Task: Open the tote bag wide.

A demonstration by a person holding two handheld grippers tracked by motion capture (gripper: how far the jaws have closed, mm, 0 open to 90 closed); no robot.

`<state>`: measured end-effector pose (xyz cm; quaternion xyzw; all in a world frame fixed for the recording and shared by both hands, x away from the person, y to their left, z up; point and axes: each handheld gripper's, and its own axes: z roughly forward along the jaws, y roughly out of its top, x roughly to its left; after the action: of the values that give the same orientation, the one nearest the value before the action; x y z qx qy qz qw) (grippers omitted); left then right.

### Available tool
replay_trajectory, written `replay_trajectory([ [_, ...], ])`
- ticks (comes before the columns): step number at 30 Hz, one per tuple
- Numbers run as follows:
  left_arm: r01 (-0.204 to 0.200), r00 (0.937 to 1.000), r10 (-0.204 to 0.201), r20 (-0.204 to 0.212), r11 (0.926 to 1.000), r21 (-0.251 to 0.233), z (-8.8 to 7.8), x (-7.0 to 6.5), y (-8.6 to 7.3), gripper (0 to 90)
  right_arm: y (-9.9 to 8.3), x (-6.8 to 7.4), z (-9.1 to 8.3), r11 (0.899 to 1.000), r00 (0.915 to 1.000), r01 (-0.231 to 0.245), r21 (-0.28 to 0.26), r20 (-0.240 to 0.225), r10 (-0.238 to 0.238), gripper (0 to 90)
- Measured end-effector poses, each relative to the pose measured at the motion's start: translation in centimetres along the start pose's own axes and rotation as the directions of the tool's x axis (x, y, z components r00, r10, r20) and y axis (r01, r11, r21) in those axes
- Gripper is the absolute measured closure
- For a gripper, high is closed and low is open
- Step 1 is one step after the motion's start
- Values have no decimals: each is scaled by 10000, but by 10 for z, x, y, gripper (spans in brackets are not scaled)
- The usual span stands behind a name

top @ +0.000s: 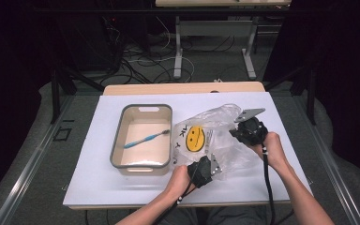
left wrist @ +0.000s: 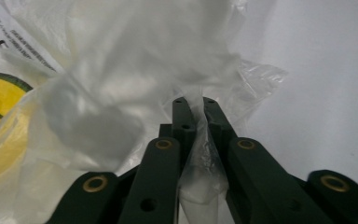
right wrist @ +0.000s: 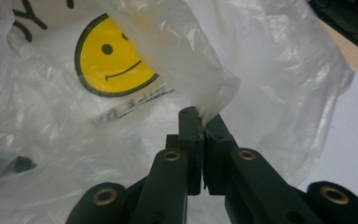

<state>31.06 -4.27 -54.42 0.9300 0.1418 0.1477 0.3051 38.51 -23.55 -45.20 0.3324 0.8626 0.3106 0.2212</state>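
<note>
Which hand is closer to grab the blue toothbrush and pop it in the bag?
Probably the left. The left gripper sits nearer the tray holding the toothbrush; the right gripper is farther off. Both are pinching the plastic bag, so one must let go.

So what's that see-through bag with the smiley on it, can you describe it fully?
The plastic bag is thin, clear, crinkled film printed with a yellow smiley face and some black lettering. It lies crumpled and partly puffed up on the white table, just right of the grey tub that holds a blue toothbrush. The left tongs are shut on a fold of the film at its near edge, and the right tongs pinch another fold on its far right side.
</note>
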Motion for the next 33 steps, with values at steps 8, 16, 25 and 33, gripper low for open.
replay_trajectory([
  [8,-883,9917,880,941,9961,-6,-16,-12,-9,889,5,-10,-11,9985,9974,-456,-308,553,473,900],
  [16,-1335,9713,1345,1962,9909,-182,-24,-13,-17,889,16,-29,-5,9954,9902,-956,-38,1018,955,900],
  [25,-1286,9692,1259,2119,9917,-8,-29,-3,-20,873,10,-45,31,9809,9812,-1682,976,1120,1571,900],
  [33,-892,9830,900,1599,9959,-116,-50,4,-9,537,-7,-41,61,9679,9785,-1979,1548,890,1858,890],
])
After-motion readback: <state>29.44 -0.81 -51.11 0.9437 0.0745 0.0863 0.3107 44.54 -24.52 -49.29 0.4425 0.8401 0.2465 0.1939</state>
